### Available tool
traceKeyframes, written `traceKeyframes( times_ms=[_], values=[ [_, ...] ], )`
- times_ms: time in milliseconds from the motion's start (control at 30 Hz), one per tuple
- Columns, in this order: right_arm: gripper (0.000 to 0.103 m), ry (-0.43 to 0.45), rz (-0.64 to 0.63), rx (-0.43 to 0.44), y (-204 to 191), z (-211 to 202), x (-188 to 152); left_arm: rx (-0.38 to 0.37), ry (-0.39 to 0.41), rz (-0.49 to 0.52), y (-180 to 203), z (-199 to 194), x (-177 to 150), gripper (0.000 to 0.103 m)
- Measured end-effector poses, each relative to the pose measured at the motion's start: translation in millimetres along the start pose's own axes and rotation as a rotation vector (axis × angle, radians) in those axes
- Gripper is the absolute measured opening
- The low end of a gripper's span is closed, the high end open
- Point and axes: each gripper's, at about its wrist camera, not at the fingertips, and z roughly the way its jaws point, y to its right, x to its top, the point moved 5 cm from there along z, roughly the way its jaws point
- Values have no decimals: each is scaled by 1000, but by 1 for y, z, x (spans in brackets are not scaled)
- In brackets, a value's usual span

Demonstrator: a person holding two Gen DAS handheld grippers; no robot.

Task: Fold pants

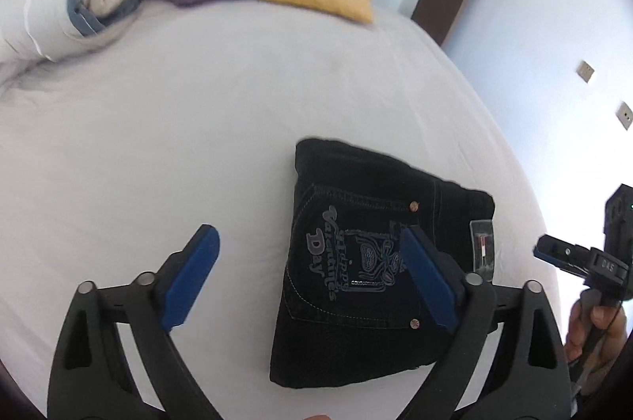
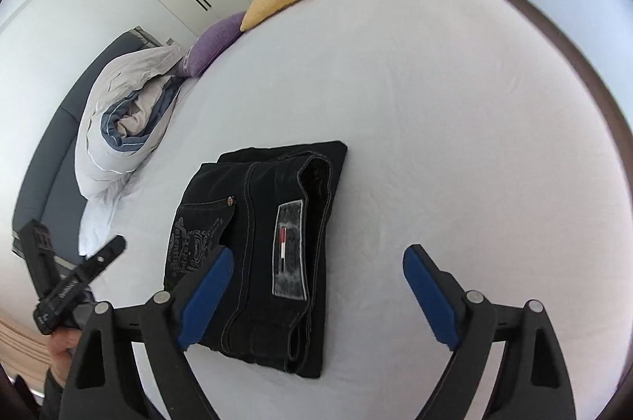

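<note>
**Pants folded and lying ahead of both open grippers**

Pants, a dark denim pair with pale stitching and a printed back pocket, lie folded into a compact rectangular packet on the white bed sheet. Seen from the left gripper, the packet sits ahead and toward that gripper's right finger, whose blue pad overlaps the pocket print in the view; whether pad and cloth touch cannot be told. Seen from the right gripper, the packet sits ahead and toward its left finger, so the packet lies between the two tools, about equally near to each. Its long axis runs roughly along the pointing direction of both grippers, with the open, layered edge and the rectangular brand patch on the side nearer the right gripper. Both grippers stand wide apart and carry nothing. Judged from this layout, the folding appears complete or nearly so; any remaining move would be a light squaring of the packet, reached from either side.
</note>
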Motion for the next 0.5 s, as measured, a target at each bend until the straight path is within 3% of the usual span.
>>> traceKeyframes(
  times_ms=[100, 167, 267, 400, 500],
  values=[
    [103, 120, -84, -130, -23, -50, -17, 89, 96, 78, 20, -53, -8, 103],
    [103, 189, -139, -195, -39, -81, -31, 186, 172, 134, 34, -92, -17, 103],
    [103, 260, -209, -300, -59, -123, -49, 266, 253, 186, 52, -143, -34, 103],
    [103, 314, -226, -405, -74, -173, -69, 285, 277, 211, 72, -201, -52, 103],
    [103, 375, -212, -416, -83, -207, -84, 201, 244, 177, 76, -225, -61, 103]
  ],
)
